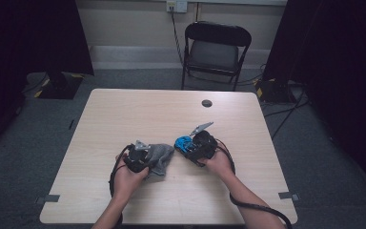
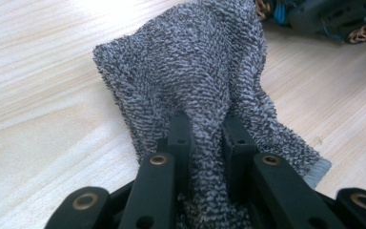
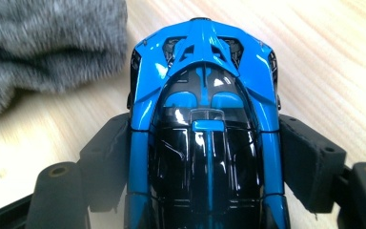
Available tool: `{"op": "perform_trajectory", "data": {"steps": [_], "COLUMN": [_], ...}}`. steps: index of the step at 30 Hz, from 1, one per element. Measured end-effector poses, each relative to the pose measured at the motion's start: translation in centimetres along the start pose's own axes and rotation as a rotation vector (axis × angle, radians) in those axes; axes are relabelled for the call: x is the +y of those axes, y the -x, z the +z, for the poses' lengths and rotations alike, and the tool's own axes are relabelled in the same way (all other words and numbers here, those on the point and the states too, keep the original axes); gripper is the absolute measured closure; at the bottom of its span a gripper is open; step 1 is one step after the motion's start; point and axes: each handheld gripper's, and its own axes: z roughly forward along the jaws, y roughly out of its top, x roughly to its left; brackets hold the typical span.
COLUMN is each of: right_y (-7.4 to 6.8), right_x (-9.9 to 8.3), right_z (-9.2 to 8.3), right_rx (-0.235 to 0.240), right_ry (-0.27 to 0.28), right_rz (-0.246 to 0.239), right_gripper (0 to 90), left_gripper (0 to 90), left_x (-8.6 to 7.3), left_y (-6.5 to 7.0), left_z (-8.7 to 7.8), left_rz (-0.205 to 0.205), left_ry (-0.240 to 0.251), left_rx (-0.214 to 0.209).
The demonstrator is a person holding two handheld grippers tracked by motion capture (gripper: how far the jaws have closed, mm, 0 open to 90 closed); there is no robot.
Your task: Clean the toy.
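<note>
Your left gripper (image 2: 208, 138) clenched on grey terry cloth (image 2: 195, 81); right gripper (image 3: 205, 157) grasping blue toy car (image 3: 205, 119). High view adds table (image 1: 124, 114), chair (image 1: 216, 47).

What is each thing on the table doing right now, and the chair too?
Grey cloth: bunched, pinched in the left gripper, rest lying on the table.
Blue toy car: upright, clamped by its sides in the right gripper.
Left gripper: shut on cloth.
Right gripper: shut on car.
Folding chair: unfolded, unoccupied.

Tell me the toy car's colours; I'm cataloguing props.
Blue and glossy black car, best in the right gripper view.
</note>
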Motion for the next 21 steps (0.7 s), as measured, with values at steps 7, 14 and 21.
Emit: {"op": "perform_trajectory", "data": {"steps": [7,14,21], "right_y": [-0.6,-1.9,-3.8], "right_x": [-0.6,-0.5,0.3], "right_z": [-1.0,-2.3,-3.0], "right_rx": [0.020,0.055,0.093], "right_ry": [0.008,0.024,0.031], "right_rz": [-0.009,-0.053,-0.112], "right_gripper": [26.1,26.1,26.1], "left_gripper": [77.4,77.3,77.1], "left_x": [0.4,1.7,3.9], "left_y": [-0.4,-1.3,-1.2], "left_z": [-0.8,-0.6,0.9], "left_rz": [-0.013,-0.024,0.017], "left_ry": [0.043,0.057,0.048], "left_rx": [0.009,0.028,-0.026]}}
